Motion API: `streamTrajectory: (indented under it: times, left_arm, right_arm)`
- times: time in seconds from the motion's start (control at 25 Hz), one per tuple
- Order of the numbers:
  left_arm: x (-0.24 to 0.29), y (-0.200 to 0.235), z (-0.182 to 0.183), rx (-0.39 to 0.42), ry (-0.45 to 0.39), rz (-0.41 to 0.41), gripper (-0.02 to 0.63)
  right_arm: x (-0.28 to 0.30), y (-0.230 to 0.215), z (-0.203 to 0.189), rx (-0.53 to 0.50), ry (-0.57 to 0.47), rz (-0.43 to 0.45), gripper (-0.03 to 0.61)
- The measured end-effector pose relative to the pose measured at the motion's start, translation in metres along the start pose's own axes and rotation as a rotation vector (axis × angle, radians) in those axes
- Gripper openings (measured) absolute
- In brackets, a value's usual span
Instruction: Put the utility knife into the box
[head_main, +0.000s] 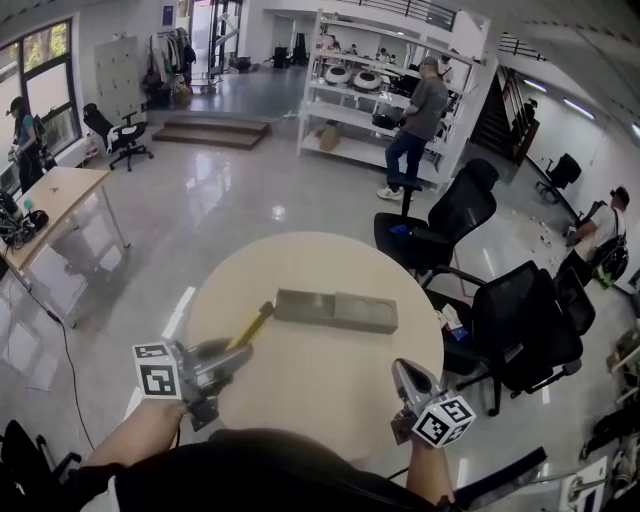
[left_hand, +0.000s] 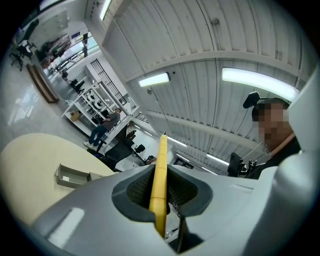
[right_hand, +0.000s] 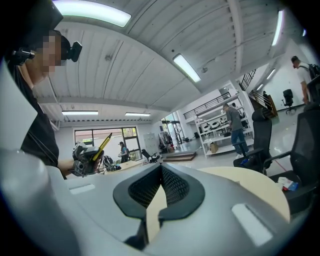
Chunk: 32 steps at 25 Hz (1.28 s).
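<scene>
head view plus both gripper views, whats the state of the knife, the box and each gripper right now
utility knife: clamped in the left gripper, lifted off the table, tip pointing up
box: open, lying on the table, knife not in it
left gripper: shut on the utility knife
right gripper: jaws together, nothing between them, held at the table's near edge

One round tabletop (head_main: 330, 400), one yellow utility knife (head_main: 252, 325), one grey box (head_main: 336, 310) (lid open). Two tongs: left tongs (head_main: 240, 352), right tongs (head_main: 400, 366). Four black office chairs (head_main: 455, 215), three between one and three o'clock, one toward ten. Three people (head_main: 420, 110) farther off.
</scene>
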<state>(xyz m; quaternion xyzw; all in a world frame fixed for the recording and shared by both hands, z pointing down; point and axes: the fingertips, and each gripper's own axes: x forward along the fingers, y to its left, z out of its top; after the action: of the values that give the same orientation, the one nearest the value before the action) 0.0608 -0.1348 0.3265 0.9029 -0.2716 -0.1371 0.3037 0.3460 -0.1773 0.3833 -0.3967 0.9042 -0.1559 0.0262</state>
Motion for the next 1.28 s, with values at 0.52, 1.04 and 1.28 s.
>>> streamTrajectory:
  times: [0.52,1.04,1.28]
  left_arm:
    - [-0.001,0.128,0.068,-0.060,0.085,-0.118,0.061]
    - [0.051,0.188,0.048,-0.085,0.130,-0.110,0.061]
    - [0.067,0.178,0.034,-0.035,0.158,-0.033,0.061]
  right_arm:
    - [0.116,0.008,0.004,-0.012,0.049,-0.146,0.015]
    - [0.156,-0.045,-0.016,-0.017,0.103,-0.164,0.015]
    - [0.168,-0.076,-0.007,-0.038,0.085,-0.100,0.015]
